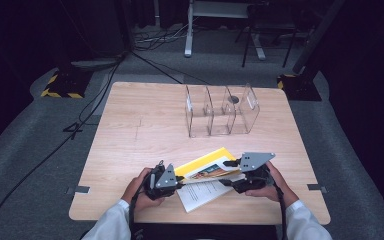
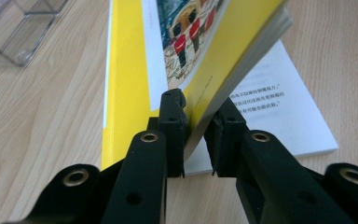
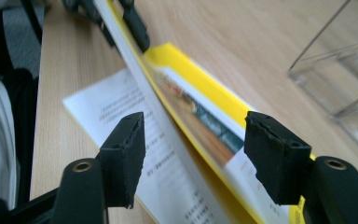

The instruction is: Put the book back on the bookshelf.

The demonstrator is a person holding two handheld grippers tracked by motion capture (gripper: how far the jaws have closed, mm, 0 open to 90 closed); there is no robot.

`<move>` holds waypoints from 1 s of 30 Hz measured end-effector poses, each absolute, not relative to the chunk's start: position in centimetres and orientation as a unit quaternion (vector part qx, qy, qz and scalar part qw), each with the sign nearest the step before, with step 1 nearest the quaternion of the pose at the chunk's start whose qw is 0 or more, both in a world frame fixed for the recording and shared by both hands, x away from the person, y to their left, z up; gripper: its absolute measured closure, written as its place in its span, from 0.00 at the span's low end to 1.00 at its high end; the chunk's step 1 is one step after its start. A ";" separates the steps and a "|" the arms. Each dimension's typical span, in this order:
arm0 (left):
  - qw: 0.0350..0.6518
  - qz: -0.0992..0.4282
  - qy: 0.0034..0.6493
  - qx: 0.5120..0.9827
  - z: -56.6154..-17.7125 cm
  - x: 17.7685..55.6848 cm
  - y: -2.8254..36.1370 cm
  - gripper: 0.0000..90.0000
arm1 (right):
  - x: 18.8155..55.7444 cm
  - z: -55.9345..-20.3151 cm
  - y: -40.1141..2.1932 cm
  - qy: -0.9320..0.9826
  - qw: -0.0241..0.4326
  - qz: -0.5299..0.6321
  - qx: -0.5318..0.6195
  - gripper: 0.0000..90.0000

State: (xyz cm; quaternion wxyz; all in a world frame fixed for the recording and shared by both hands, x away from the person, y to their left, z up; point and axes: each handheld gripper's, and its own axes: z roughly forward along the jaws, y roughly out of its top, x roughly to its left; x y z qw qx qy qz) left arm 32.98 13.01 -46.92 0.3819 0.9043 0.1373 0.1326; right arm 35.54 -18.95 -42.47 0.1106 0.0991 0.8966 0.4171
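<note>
A yellow-covered book (image 1: pixel 207 167) lies open on the wooden table (image 1: pixel 145 130) near its front edge. Its front part, yellow cover and several pages (image 2: pixel 223 42), is lifted off the white printed page (image 2: pixel 279 107) below. My left gripper (image 2: pixel 199 126) is shut on the lower edge of that lifted part, at the book's left end (image 1: pixel 181 181). My right gripper (image 3: pixel 193 149) stands open at the book's right end (image 1: pixel 228 173). The lifted part (image 3: pixel 135 70) runs between its two pads without touching either. The printed page (image 3: pixel 112 112) lies flat under it.
A clear acrylic file holder (image 1: pixel 222 111) with several compartments stands upright behind the book, toward the back right of the table; its corner (image 2: pixel 23 28) and wall (image 3: pixel 340 70) show in the gripper views. A person's white sleeves come in at the front edge.
</note>
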 end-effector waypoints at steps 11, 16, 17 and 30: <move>0.401 0.103 0.161 0.896 -47.0 34.3 17.0 0.82 | 37.1 -45.7 -18.6 0.917 0.138 0.361 0.097 0.55; 0.405 0.092 0.169 0.894 -46.8 34.9 17.7 0.80 | 36.4 -46.7 -18.6 0.901 0.169 0.396 0.061 0.80; 0.407 0.092 0.172 0.892 -46.8 34.9 17.8 0.79 | 36.2 -46.7 -18.5 0.900 0.178 0.395 0.053 0.82; 0.405 0.131 0.218 0.878 -45.0 35.0 18.1 0.48 | 35.2 -46.5 -16.5 0.899 0.212 0.382 0.036 0.91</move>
